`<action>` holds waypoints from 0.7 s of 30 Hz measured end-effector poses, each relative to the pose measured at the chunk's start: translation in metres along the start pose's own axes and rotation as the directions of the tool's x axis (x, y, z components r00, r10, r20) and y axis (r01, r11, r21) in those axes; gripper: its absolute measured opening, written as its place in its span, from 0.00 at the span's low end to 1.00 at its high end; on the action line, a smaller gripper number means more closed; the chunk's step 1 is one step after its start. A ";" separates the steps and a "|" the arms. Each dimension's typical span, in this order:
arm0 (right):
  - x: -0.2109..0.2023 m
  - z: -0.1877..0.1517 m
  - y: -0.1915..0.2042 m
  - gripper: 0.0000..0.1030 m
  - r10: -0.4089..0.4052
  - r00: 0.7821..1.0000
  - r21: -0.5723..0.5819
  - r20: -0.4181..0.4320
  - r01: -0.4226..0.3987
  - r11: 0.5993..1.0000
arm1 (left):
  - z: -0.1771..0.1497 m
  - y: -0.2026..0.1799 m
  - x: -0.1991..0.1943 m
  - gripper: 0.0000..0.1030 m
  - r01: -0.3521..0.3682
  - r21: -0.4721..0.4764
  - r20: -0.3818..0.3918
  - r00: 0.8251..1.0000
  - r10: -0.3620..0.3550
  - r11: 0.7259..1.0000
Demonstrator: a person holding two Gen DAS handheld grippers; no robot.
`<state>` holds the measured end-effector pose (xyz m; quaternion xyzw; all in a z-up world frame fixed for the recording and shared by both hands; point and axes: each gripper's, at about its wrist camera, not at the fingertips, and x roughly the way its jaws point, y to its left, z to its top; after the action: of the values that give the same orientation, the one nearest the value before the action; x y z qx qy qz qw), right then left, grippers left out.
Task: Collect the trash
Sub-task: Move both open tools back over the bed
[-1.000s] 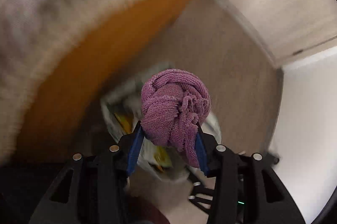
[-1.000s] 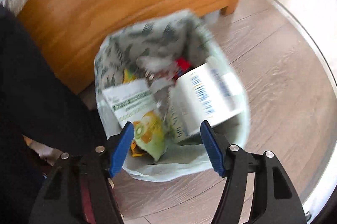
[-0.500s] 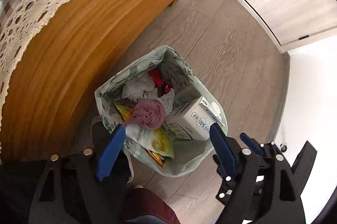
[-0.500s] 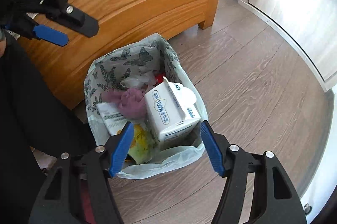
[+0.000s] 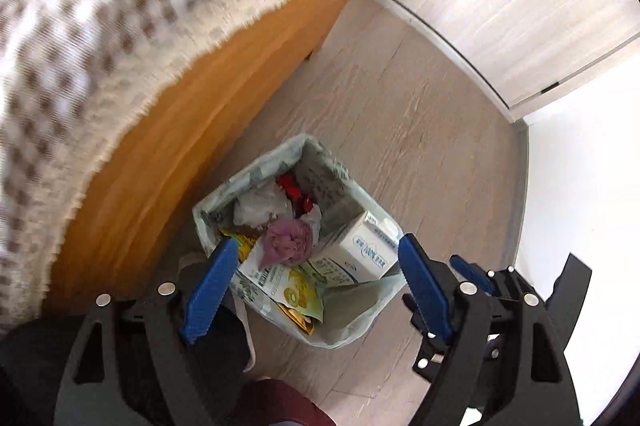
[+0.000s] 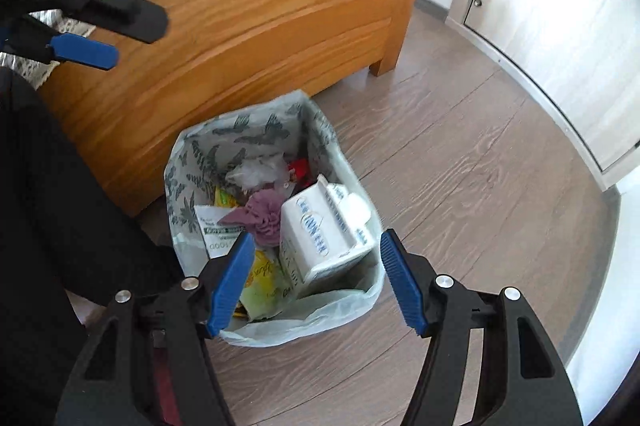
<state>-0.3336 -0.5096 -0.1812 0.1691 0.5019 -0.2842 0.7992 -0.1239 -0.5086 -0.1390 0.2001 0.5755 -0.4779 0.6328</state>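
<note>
- The left tool (image 5: 312, 286) hangs above the bag with its blue-padded jaws spread wide; they have just been opening, and nothing is between them. The crumpled purple cloth ball (image 5: 288, 240) lies well below.
- The right tool (image 6: 316, 278) is also spread, gripping nothing, pointing steeply down at the same bag.
- In the right wrist view the left tool shows only in part at the upper left edge, one blue pad (image 6: 84, 51) and one black finger, the rest cut off.
- The pale plastic bag printed with grey butterflies and leaves (image 6: 224, 141) stands open on the grey wood-plank floor (image 6: 480, 165), just beside the orange wooden bed frame (image 6: 260, 25).
- The purple cloth rests on top of the rubbish near the bag's middle, touching the white milk carton with blue print (image 6: 324, 226).
- The carton lies tilted, its long axis slanting, gabled top toward the bag's rim away from the bed.
- Beneath these, yellow-green packets (image 5: 296, 290), clear crinkled plastic (image 6: 256, 169) and a red wrapper (image 5: 290, 185) are half buried and hard to identify.
- The checked bedspread with lace edge (image 5: 120, 25) is motion-blurred in the left view.
- Dark clothing (image 6: 48, 205) fills the lower left.
</note>
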 end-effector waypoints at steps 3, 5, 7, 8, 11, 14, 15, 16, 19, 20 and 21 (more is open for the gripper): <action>-0.020 0.024 0.007 0.61 -0.046 0.996 -0.055 0.073 0.050 0.997 | 0.004 0.005 -0.034 0.77 0.020 0.028 0.075 0.997 -0.022 0.999; -0.040 0.045 0.012 0.61 -0.065 0.988 -0.080 0.142 0.077 0.994 | 0.006 0.009 -0.063 0.77 0.021 0.063 0.136 0.990 -0.030 0.998; -0.064 0.069 0.022 0.63 -0.062 0.974 -0.096 0.219 0.085 0.992 | 0.005 0.017 -0.103 0.77 0.009 0.095 0.229 0.973 -0.031 0.995; -0.076 0.081 0.030 0.64 -0.054 0.964 -0.106 0.259 0.084 0.991 | 0.003 0.024 -0.123 0.80 -0.002 0.103 0.275 0.961 -0.026 0.995; -0.112 0.120 0.060 0.68 0.001 0.927 -0.157 0.375 0.063 0.986 | -0.013 0.057 -0.187 0.88 -0.075 0.082 0.419 0.907 0.034 0.994; -0.140 0.157 0.105 0.71 0.096 0.882 -0.236 0.461 0.017 0.972 | -0.037 0.106 -0.241 0.91 -0.146 0.017 0.514 0.850 0.117 0.989; -0.147 0.169 0.122 0.72 0.129 0.864 -0.265 0.487 0.005 0.964 | -0.045 0.126 -0.256 0.91 -0.170 -0.022 0.530 0.833 0.156 0.985; -0.153 0.180 0.141 0.73 0.163 0.851 -0.297 0.500 -0.008 0.955 | -0.054 0.145 -0.269 0.92 -0.201 -0.062 0.541 0.817 0.202 0.978; -0.166 0.208 0.197 0.73 0.271 0.814 -0.391 0.513 -0.059 0.918 | -0.079 0.196 -0.300 0.92 -0.294 -0.154 0.539 0.775 0.330 0.943; -0.169 0.215 0.215 0.73 0.303 0.806 -0.417 0.508 -0.078 0.906 | -0.087 0.211 -0.308 0.92 -0.311 -0.179 0.536 0.764 0.358 0.933; -0.172 0.223 0.234 0.73 0.330 0.801 -0.439 0.500 -0.094 0.894 | -0.096 0.226 -0.317 0.92 -0.322 -0.203 0.537 0.753 0.380 0.925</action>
<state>-0.0873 -0.4021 0.0676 -0.0297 0.2680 -0.1216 0.9553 0.0510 -0.2083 0.0608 0.1225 0.3358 -0.3593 0.8621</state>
